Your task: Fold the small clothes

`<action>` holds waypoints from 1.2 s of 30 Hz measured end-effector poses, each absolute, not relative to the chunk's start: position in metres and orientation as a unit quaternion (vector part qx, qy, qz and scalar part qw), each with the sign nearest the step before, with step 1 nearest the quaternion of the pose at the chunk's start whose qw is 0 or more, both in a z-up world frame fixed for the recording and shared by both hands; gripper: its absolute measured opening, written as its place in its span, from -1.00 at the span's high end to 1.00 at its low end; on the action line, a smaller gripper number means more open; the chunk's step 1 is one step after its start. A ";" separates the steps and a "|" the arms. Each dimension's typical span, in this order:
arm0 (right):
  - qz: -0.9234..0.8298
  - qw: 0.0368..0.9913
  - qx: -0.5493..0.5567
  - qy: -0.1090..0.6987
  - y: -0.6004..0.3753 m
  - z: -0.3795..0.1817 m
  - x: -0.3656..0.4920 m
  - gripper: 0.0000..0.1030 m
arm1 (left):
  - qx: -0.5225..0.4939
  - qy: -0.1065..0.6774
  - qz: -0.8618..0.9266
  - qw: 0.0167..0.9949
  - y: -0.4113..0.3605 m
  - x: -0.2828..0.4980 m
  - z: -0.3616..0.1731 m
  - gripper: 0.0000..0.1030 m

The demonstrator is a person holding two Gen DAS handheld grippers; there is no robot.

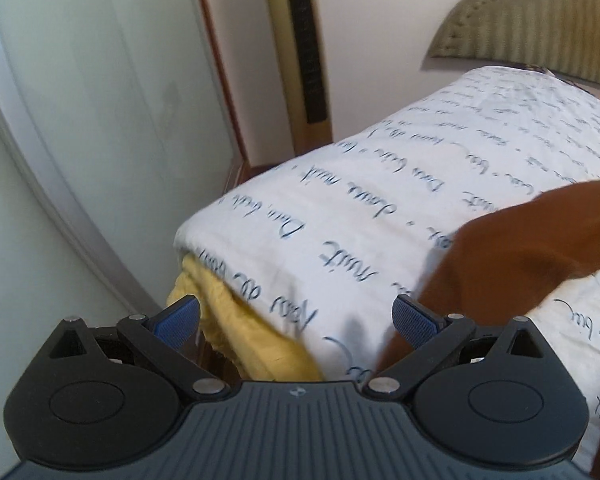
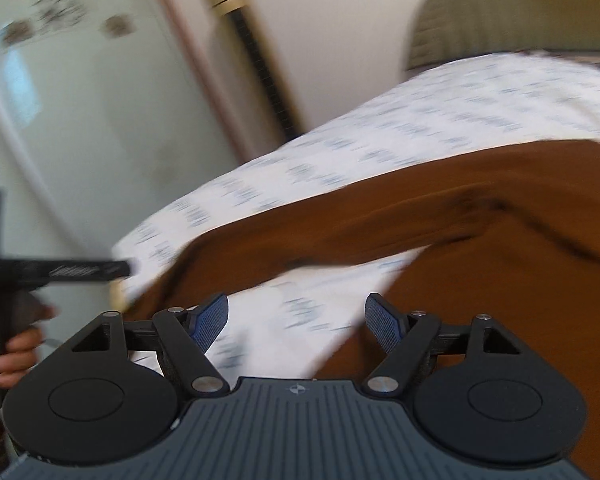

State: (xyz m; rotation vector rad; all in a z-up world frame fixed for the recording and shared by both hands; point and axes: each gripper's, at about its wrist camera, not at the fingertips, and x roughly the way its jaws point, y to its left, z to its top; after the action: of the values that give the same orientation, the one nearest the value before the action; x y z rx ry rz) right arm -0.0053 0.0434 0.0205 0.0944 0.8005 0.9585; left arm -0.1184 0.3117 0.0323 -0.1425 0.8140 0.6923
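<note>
A brown garment [image 2: 460, 220] lies spread over the bed's white script-printed cover [image 2: 340, 152], with a strip of cover showing through a fold near me. My right gripper [image 2: 298, 322] hovers open just above that strip, with nothing between its blue pads [image 2: 212, 320]. In the left wrist view the same brown garment [image 1: 520, 248] reaches in from the right, its edge next to the right pad [image 1: 416, 320]. My left gripper [image 1: 298, 320] is open and empty over the bed's corner. The right wrist view is blurred.
A yellow sheet [image 1: 228, 320] hangs under the cover [image 1: 340, 208] at the bed corner. A white wardrobe door [image 1: 80, 120] stands close on the left, an olive headboard [image 1: 540, 28] at the back. A person's hand [image 2: 16, 344] grips the other tool's black body [image 2: 60, 270].
</note>
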 end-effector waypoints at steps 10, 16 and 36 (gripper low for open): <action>0.572 0.690 0.039 0.442 0.137 -0.005 -0.044 -0.30 | -0.058 0.380 0.264 0.885 0.307 -0.103 0.040 -1.00; 0.579 0.681 0.040 0.446 0.159 -0.013 -0.052 -0.01 | -0.014 0.410 0.203 0.889 0.290 -0.066 0.029 -1.00; 0.522 0.757 0.058 0.389 0.081 0.029 -0.042 0.84 | -0.129 0.423 0.150 0.884 0.282 -0.030 0.030 0.88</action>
State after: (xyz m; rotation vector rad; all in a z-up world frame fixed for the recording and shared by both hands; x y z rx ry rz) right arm -0.0423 0.0809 0.0290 0.1274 0.8486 1.1370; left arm -0.0298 0.2824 0.0298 -0.2686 0.8802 0.3111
